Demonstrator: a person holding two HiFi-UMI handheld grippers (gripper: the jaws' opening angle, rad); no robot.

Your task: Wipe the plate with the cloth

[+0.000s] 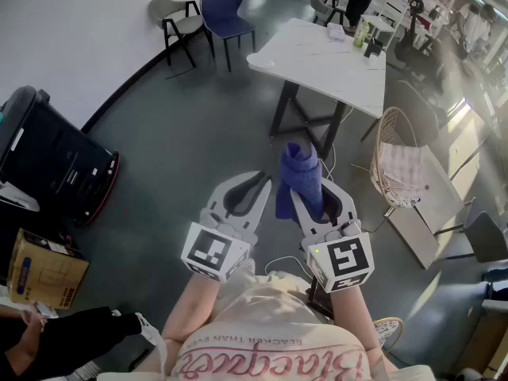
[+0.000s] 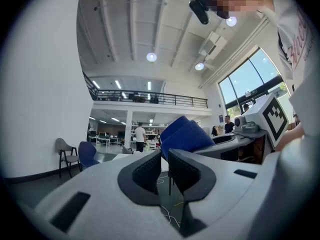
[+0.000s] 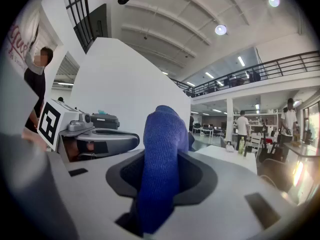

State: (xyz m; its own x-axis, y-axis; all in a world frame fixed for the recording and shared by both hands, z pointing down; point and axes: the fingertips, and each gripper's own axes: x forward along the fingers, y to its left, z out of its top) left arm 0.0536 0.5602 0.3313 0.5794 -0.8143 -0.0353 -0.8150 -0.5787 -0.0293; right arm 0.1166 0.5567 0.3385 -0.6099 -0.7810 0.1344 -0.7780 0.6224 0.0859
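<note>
person's right gripper is carrying the blue cloth; no plate is showing in any view.
its fingers are pinching the cloth, whose long axis is standing upright between them. the left gripper, just beside it, is holding its fingers almost pressed together on nothing. both are pointing toward a white counter well ahead.

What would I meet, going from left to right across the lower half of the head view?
Cardboard box → left gripper → right gripper, which grips the blue cloth → wicker chair.
</note>
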